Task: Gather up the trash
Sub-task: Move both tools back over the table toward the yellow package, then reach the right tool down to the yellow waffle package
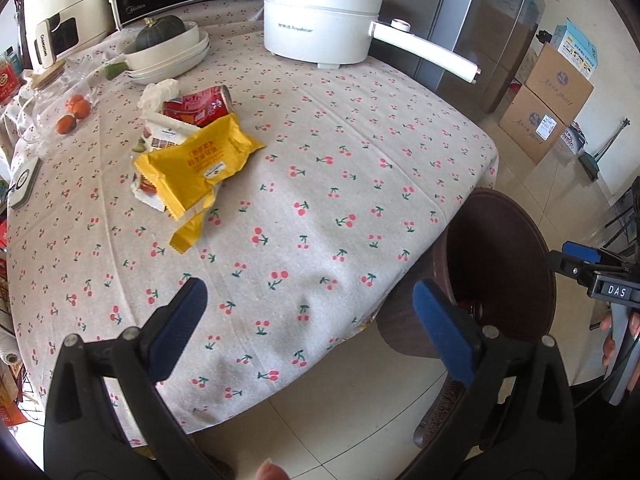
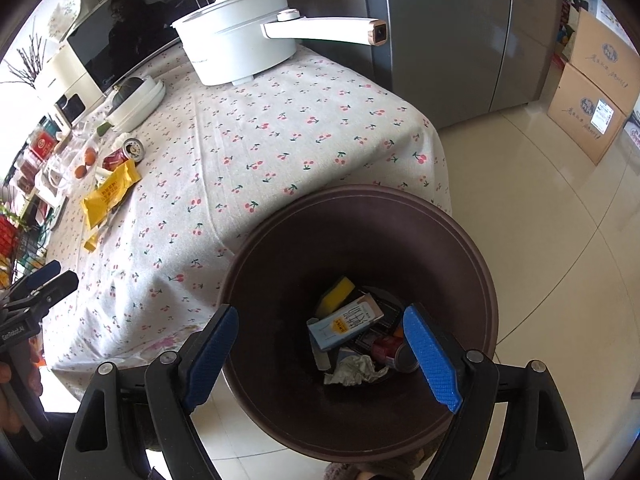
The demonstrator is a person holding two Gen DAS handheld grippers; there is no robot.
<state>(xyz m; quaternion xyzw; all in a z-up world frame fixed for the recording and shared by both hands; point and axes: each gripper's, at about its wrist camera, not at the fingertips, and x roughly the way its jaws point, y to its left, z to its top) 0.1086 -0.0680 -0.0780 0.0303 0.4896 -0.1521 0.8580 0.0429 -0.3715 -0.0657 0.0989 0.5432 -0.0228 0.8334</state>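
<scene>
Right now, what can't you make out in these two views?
- Left wrist view: bin contents, hidden by its wall.
- Both views: wrappers under the yellow packet, covered.
- Right wrist view: bin bottom, blocked by carton and tissue.
- Left wrist view: right gripper, cut off by the edge.

Left wrist view sits just off the near edge of the table, tilted down, facing across the cloth toward the far white pot. Trash pile mid-left; bin only at the right. Right wrist view hangs close above the bin, looking steeply down into it, table to its left. Both share table, pot, bin, yellow wrapper.
</scene>
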